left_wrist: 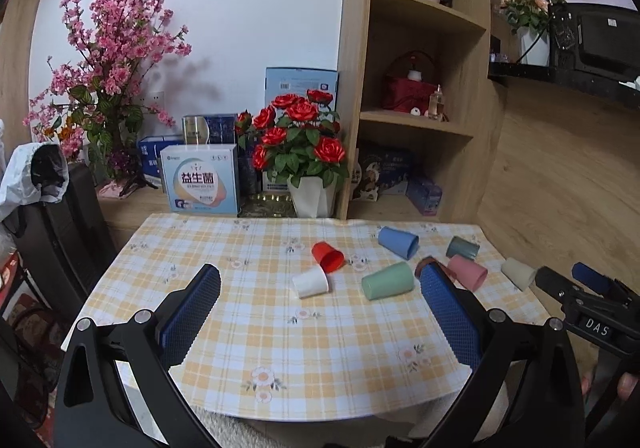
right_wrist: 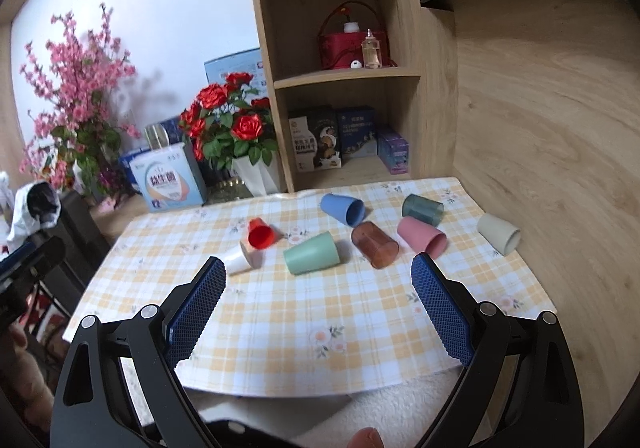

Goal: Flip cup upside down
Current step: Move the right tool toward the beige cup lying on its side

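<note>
Left wrist view: left gripper [left_wrist: 320, 288] spread wide, nothing between pads, lower frame above checked tablecloth [left_wrist: 320, 348]. Cups on their sides mid-frame: red cup [left_wrist: 327, 256] touching white cup [left_wrist: 311, 283]; green cup [left_wrist: 387, 281] right of them; blue cup [left_wrist: 398, 242], grey-teal cup [left_wrist: 463, 248], pink cup [left_wrist: 467, 272], beige cup [left_wrist: 518, 273] further right. Right wrist view: right gripper [right_wrist: 318, 274] spread wide, empty, lower frame; brown translucent cup [right_wrist: 375, 244] lying centre, between green and pink. Rose pot [right_wrist: 258, 173] behind tablecloth, upper left of centre.
</note>
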